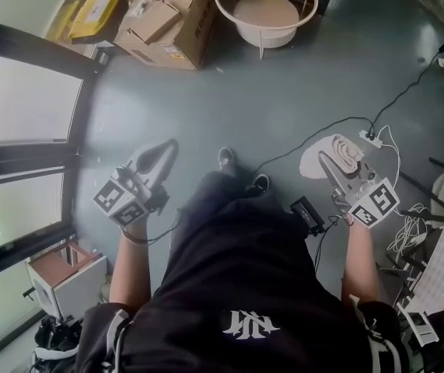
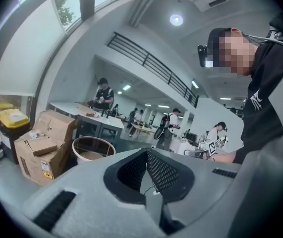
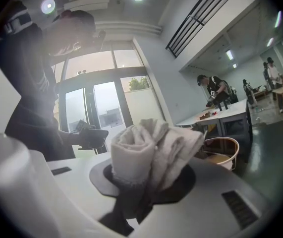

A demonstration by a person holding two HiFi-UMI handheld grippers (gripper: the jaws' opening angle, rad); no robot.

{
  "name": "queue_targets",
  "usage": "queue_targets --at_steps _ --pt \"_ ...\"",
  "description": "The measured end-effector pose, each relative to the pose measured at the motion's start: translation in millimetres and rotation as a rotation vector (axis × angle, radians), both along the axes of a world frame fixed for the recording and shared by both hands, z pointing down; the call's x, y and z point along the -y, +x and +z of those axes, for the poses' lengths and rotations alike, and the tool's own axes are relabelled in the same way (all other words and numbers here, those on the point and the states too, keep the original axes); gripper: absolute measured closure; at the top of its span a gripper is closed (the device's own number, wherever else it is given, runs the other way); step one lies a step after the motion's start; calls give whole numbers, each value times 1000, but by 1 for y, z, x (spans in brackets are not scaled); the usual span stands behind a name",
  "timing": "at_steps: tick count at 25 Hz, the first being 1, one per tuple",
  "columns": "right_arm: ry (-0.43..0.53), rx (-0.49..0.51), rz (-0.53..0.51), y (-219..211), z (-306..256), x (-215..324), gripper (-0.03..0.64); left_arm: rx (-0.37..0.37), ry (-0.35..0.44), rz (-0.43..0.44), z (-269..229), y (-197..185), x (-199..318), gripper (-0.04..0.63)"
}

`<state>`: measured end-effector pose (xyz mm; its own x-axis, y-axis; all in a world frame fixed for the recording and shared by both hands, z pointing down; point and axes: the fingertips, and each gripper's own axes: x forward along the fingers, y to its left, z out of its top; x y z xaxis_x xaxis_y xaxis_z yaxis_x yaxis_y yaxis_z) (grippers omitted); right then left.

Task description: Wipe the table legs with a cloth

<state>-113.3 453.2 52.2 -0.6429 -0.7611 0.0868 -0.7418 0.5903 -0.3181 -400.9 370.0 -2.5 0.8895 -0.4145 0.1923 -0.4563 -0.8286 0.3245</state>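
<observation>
A bunched white cloth (image 1: 340, 153) sticks out of my right gripper (image 1: 328, 162), whose jaws are shut on it. In the right gripper view the cloth (image 3: 151, 150) rises as a thick roll from between the jaws and hides the fingertips. My left gripper (image 1: 162, 153) is held at the left above the grey floor, shut with nothing in it; its dark mesh pads (image 2: 158, 170) meet in the left gripper view. Both grippers point away from my body, roughly level. A white table (image 3: 224, 114) on dark legs stands far off in the right gripper view.
A round white basket (image 1: 265, 8) and open cardboard boxes (image 1: 163, 18) stand on the floor ahead, with a yellow bin (image 1: 93, 12) beside them. A dark-framed glass door (image 1: 19, 123) runs along the left. Cables and a power strip (image 1: 371, 137) lie at the right. People work at distant tables (image 2: 89, 114).
</observation>
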Motion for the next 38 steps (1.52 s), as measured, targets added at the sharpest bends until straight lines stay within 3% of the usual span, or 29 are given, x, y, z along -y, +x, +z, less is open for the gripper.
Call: queue_targets --at_steps 6,11,16,23,27,32,34,38 --pt "-16 -32 20 -7 -2 27 523 12 25 39 3 3 37 589" --pt "-66 -66 63 0 -2 52 523 -74 43 57 4 15 86 589" --pt "-142 -127 90 3 1 109 523 -158 -22 60 24 15 150 589" --pt "-245 -183 110 -13 -8 185 523 -238 -6 169 9 20 249 589" --pt "-289 -227 149 -26 0 213 523 -277 -68 203 35 11 290 589" --pt "-287 -243 181 -13 -2 232 523 -340 -131 216 53 33 312 589" --pt "-281 -247 187 -4 -2 236 523 -324 -157 225 65 46 312 589" --pt "-251 -221 184 23 1 248 523 -212 -145 266 81 82 310 589"
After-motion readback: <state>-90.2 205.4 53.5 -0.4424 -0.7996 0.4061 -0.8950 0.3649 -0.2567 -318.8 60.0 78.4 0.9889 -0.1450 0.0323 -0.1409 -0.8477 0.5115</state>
